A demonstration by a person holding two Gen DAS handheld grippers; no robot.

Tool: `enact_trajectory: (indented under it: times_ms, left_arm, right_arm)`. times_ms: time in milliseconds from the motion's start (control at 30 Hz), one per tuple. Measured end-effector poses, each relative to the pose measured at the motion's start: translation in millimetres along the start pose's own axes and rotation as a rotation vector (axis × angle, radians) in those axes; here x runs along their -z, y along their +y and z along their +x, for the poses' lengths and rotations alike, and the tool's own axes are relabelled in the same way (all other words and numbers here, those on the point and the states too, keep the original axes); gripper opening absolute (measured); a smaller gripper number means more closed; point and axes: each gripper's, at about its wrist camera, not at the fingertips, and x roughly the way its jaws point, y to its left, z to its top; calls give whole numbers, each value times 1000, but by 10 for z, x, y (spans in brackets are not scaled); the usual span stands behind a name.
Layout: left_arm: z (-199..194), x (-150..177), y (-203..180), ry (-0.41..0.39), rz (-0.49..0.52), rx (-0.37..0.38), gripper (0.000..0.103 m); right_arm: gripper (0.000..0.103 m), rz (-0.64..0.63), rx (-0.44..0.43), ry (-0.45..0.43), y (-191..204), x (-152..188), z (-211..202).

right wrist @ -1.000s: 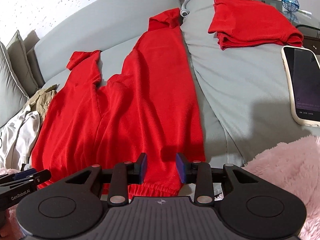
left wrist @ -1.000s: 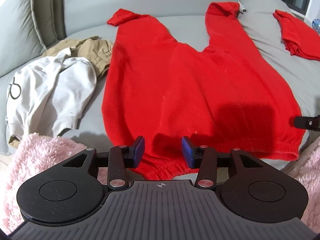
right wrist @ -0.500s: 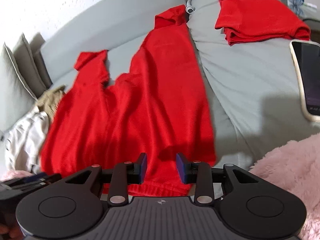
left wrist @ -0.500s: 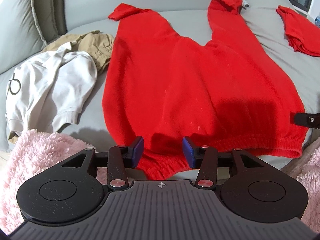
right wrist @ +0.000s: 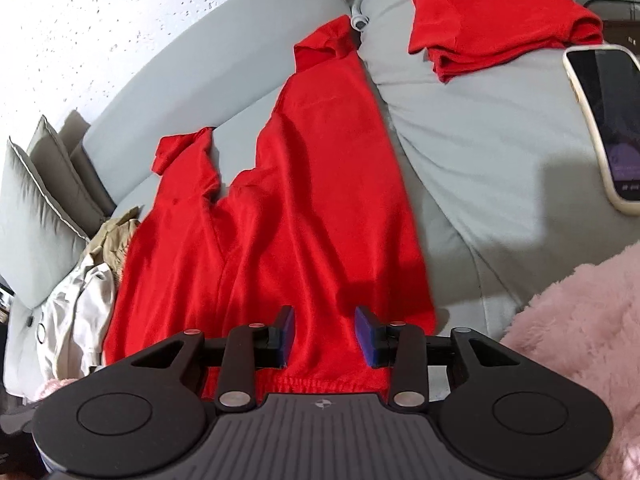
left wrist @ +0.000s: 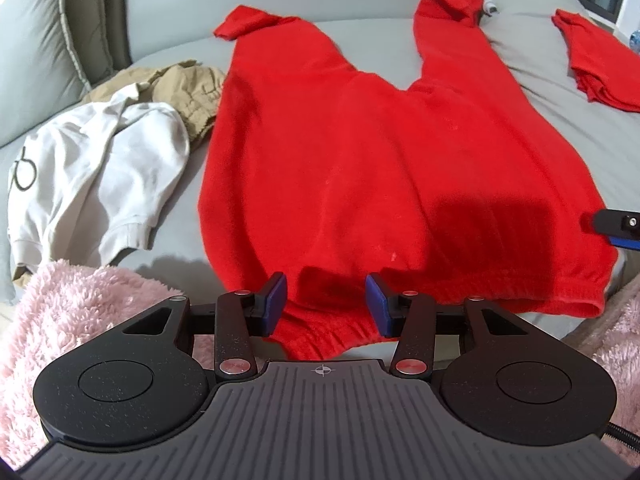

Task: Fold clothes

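Bare sofa (right wrist: 472,128) between trousers (right wrist: 280,200) and phone (right wrist: 604,120).

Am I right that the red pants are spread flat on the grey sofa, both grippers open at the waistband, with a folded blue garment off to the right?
Not quite: the folded garment is red, not blue, as the right wrist view shows. The red pants do lie flat on the grey sofa, with left gripper and right gripper open at the waistband.

The bottom band of the red pants (left wrist: 360,168) goes under the left gripper (left wrist: 326,310) at 6 o'clock, so its middle is hidden. The folded red shirt (left wrist: 600,68) is cut off at 2 o'clock. The phone (right wrist: 608,120) runs off the edge at 3 o'clock. The tan clothes (left wrist: 188,92) hide partly under the white shirt (left wrist: 100,168) at 9 o'clock
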Motion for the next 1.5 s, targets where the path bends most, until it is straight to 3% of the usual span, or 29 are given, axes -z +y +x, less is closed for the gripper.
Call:
enact_trajectory:
  times_ms: [267,433,667,867,933,1167,1367,1467,1500]
  left_arm:
    - [-29,-86,8,5,31,17,47]
    - [-63,-215,64,11,48,46,39]
    - [256,-220,179,87,-3,50,42]
    - [272,-201,216,85,-23,58,43]
    - [279,-199,249,88,-36,68,44]
    - [286,-199,278,93,-46,72,48]
    - [296,-200,257,96,-45,63,48]
    - [294,-196,243,94,-42,54,48]
    - [294,-195,242,94,-42,53,49]
  right_arm:
    - [47,5,36,-1,-40,-20,1]
    - [50,30,92,-57,-135,-130,-92]
    - [50,76,150,-54,-287,-285,49]
    - [48,122,134,-41,-419,-431,293]
    - [43,119,140,-31,-422,-451,358]
    - [43,70,144,-14,-411,-407,474]
    - [31,-18,168,-16,-352,-360,465]
    - [14,-45,175,-40,-308,-326,433]
    - [3,-56,170,-51,-284,-315,424]
